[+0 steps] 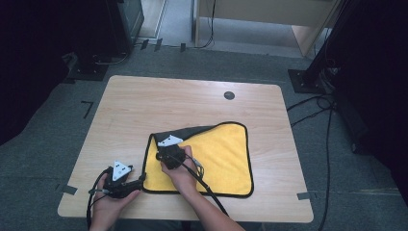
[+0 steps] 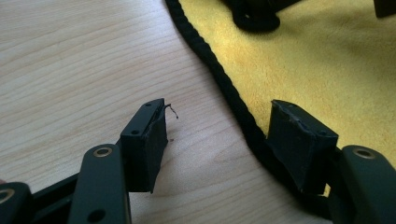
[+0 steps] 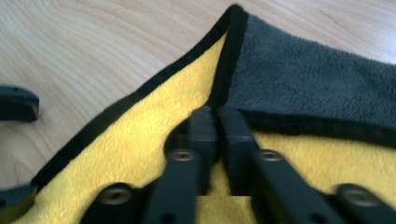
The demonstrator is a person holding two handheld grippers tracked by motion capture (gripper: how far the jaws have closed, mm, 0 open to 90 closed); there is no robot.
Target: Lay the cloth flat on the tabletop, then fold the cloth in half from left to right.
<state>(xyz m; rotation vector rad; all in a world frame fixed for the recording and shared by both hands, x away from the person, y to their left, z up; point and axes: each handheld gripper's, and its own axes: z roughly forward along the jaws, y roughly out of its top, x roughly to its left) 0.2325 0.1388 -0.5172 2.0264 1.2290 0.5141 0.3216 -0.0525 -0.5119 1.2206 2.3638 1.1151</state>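
A yellow cloth [image 1: 219, 154] with black edging lies on the near half of the wooden table [image 1: 144, 103]. Its far left corner is folded over, showing a grey underside [image 1: 190, 132]. In the right gripper view, my right gripper [image 3: 217, 112] is shut on the cloth where the grey flap [image 3: 308, 79] meets the yellow side [image 3: 154, 123]. My left gripper [image 2: 217, 112] stands open low over the table, its jaws either side of the cloth's black edging [image 2: 222, 84] near the front left corner. In the high view it sits at the cloth's near left corner [image 1: 143, 180].
A small dark round cap [image 1: 229, 95] is set into the table's far side. Bare wood stretches left of and behind the cloth. Cables [image 1: 312, 103] run over the grey floor to the right, beside a dark stand base [image 1: 305, 79].
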